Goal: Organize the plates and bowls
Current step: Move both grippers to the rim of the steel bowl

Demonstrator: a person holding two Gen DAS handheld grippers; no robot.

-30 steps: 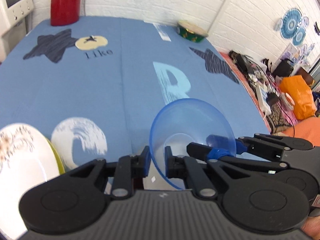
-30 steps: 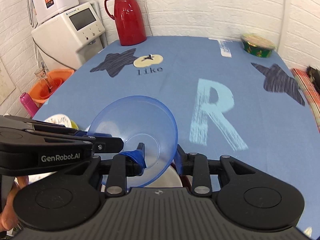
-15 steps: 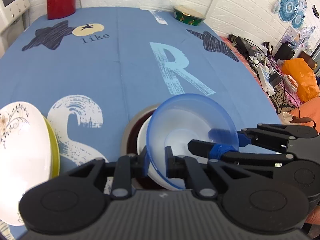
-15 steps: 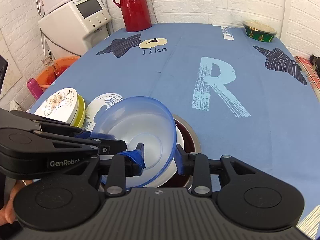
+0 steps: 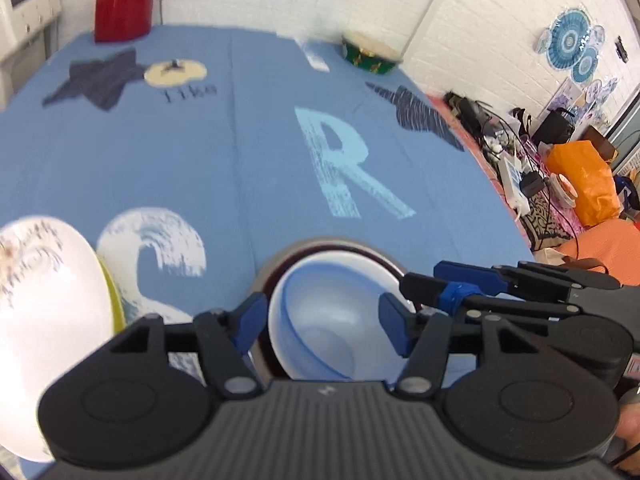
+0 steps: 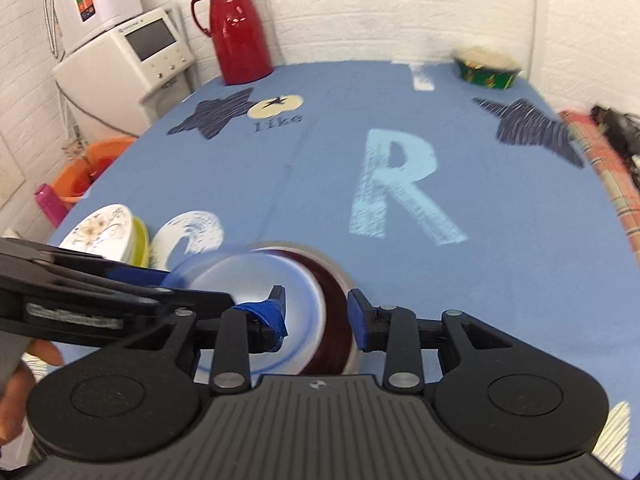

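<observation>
A clear blue bowl (image 5: 332,320) sits nested in a white bowl (image 5: 352,258), which rests in a dark maroon bowl (image 5: 280,268) at the table's near edge. The blue bowl also shows in the right wrist view (image 6: 256,280), with the maroon bowl (image 6: 332,320) under it. My left gripper (image 5: 322,326) is open, one finger on each side of the blue bowl. My right gripper (image 6: 318,314) is open just above the stack's right side. A white floral plate (image 5: 36,276) lies on a yellow plate (image 5: 114,300) to the left.
The table has a blue cloth (image 5: 240,152) with a large "R". A red thermos (image 6: 240,28) stands at the far left and a green bowl (image 6: 486,68) at the far right. A white appliance (image 6: 120,64) and an orange bucket (image 6: 88,168) stand left of the table.
Both grippers held the blue bowl by its rim and lowered it onto the white bowl. Both have now opened and let it go, and it rests in the stack.
</observation>
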